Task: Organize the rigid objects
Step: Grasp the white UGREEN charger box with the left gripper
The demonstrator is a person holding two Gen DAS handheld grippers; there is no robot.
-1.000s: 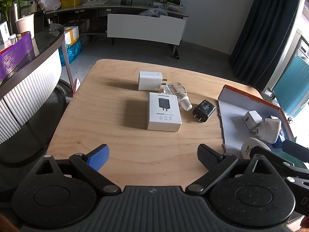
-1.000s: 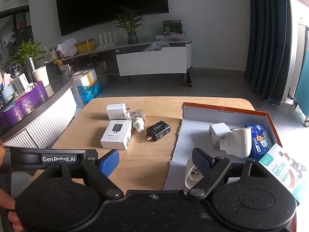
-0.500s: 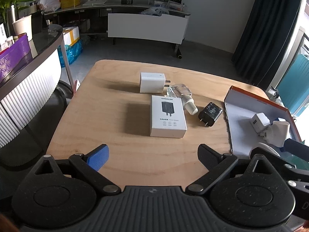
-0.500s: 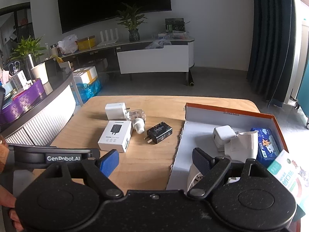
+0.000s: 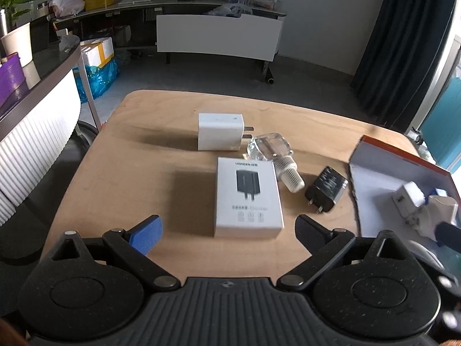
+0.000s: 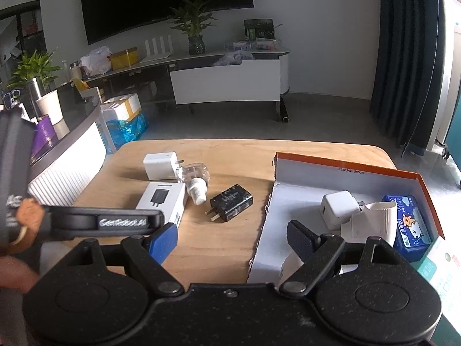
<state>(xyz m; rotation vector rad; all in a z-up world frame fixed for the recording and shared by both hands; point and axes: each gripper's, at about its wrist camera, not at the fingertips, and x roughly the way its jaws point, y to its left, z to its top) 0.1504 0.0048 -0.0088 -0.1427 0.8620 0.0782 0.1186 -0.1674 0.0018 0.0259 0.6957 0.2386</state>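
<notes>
On the wooden table (image 5: 129,173) lie a white charger box (image 5: 248,196) (image 6: 162,201), a white charger (image 5: 220,136) (image 6: 160,165), a clear bottle with a white cap (image 5: 278,158) (image 6: 196,180) and a black charger (image 5: 327,192) (image 6: 232,202). An orange-rimmed box (image 6: 345,168) (image 5: 383,170) at the right holds white chargers (image 6: 340,209) and a blue packet (image 6: 409,225). My left gripper (image 5: 227,235) is open and empty, just in front of the charger box. My right gripper (image 6: 232,238) is open and empty at the box's left edge.
The left gripper's body (image 6: 95,222) crosses the lower left of the right wrist view. A white-fronted counter (image 5: 31,132) stands left of the table, and a TV console (image 6: 227,80) stands behind it. A green-and-white packet (image 6: 443,271) lies at the far right.
My left gripper has moved forward and to the left, closer to the charger box. My right gripper has moved slightly forward. Both stayed open.
</notes>
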